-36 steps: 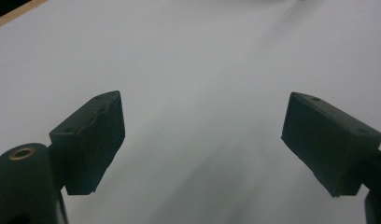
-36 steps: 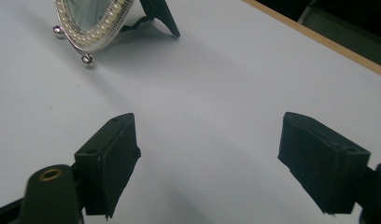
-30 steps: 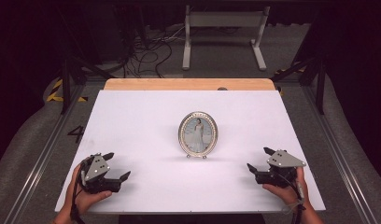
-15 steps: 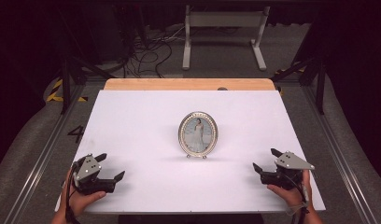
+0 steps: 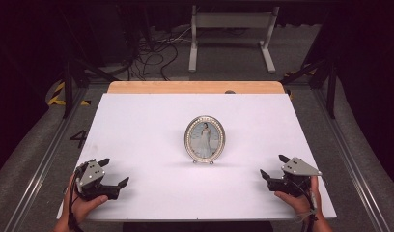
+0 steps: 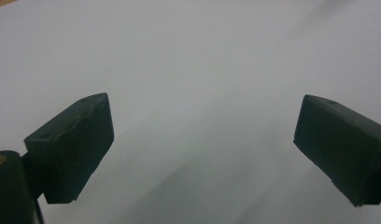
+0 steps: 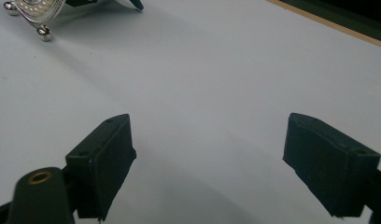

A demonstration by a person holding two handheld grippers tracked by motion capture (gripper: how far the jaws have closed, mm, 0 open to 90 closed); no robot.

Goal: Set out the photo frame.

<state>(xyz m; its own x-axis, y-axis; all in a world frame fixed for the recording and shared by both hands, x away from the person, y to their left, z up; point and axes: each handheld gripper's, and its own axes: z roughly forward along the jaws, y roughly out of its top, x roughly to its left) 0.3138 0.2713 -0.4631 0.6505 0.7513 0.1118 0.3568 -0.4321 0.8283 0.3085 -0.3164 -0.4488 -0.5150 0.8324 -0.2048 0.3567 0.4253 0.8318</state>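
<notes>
An oval silver picture frame (image 5: 204, 139) with a photo of a figure in white stands upright near the middle of the white table (image 5: 147, 125). My left gripper (image 5: 114, 171) hovers at the near left corner, well away from the frame. Its jaws stand wide apart in the left gripper view (image 6: 205, 107) and have just been opening, with nothing between them. My right gripper (image 5: 273, 166) sits at the near right corner, open and empty (image 7: 209, 121). In the right gripper view the frame's beaded lower rim and ball feet (image 7: 37, 9) show at the top left, far from the jaws.
A wooden strip (image 5: 195, 87) borders the table's far edge. Beyond it on the floor stand a white metal stand (image 5: 231, 36) and loose cables (image 5: 151, 53). Metal rails (image 5: 45, 159) run along both sides of the table.
Both hands have drifted slightly outward and toward the near edge. The picture frame has not moved.
</notes>
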